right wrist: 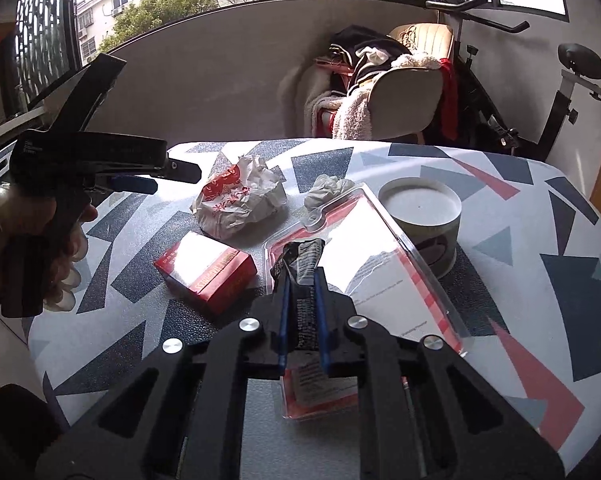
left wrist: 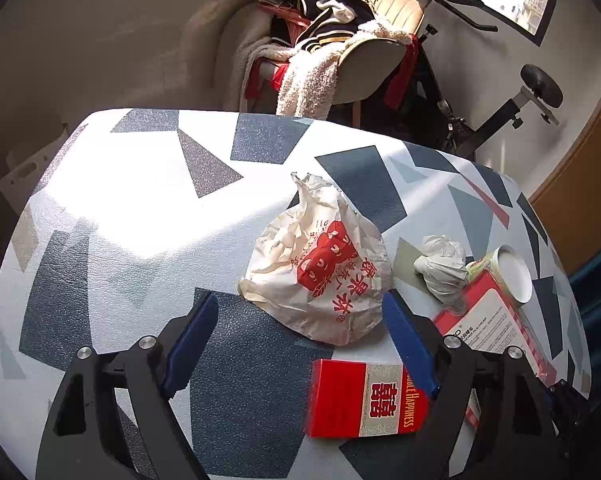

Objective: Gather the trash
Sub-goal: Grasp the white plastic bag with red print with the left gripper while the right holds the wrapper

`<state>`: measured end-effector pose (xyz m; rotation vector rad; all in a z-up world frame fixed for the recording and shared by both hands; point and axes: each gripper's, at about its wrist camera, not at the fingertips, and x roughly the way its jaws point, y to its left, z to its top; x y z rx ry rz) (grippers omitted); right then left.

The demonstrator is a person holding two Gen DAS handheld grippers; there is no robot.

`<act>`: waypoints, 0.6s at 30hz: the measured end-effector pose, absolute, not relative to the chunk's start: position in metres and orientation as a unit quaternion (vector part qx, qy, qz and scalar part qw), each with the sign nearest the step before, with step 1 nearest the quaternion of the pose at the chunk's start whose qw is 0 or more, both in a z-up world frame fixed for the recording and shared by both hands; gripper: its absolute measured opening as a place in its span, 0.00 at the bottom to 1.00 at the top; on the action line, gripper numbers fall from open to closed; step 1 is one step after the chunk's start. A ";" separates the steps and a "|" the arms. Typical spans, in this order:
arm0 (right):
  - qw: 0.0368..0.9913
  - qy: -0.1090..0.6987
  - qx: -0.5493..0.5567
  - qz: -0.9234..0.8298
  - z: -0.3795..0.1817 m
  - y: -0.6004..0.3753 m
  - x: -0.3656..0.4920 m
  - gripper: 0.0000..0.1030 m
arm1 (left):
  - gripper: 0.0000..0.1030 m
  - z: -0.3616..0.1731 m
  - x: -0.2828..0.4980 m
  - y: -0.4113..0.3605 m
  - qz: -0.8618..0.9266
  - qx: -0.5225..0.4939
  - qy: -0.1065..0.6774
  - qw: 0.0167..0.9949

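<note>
My left gripper point(left wrist: 300, 312) is open, hovering low over the patterned table, with its blue pads either side of the near edge of a crumpled white paper bag with red print point(left wrist: 320, 264). The bag also shows in the right wrist view point(right wrist: 240, 200). A red cigarette box point(left wrist: 364, 398) lies just in front of it, seen also from the right point(right wrist: 206, 272). My right gripper point(right wrist: 302, 276) is shut on a dark crinkled wrapper point(right wrist: 300, 264), held above a red-and-clear blister pack point(right wrist: 364, 248). A crumpled white tissue point(left wrist: 442, 268) lies behind the pack.
A round white-lidded tub point(right wrist: 420, 216) stands right of the blister pack. The table point(left wrist: 140, 208) has a white cover with grey and red shapes. Behind it stand a chair piled with clothes point(left wrist: 340, 48) and an exercise bike point(right wrist: 540, 120).
</note>
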<state>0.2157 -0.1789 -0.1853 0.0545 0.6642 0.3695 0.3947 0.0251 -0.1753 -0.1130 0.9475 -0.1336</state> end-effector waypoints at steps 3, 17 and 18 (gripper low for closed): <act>0.926 0.329 0.033 0.181 -0.187 -0.181 0.219 0.14 | 0.61 -0.180 0.414 0.020 -0.072 -0.027 0.446 0.892; 0.924 0.331 0.040 0.188 -0.189 -0.184 0.221 0.14 | 0.27 -0.186 0.440 -0.010 -0.131 0.032 0.437 0.889; 0.924 0.331 0.040 0.189 -0.189 -0.184 0.221 0.14 | 0.11 -0.188 0.441 -0.011 -0.123 0.037 0.443 0.887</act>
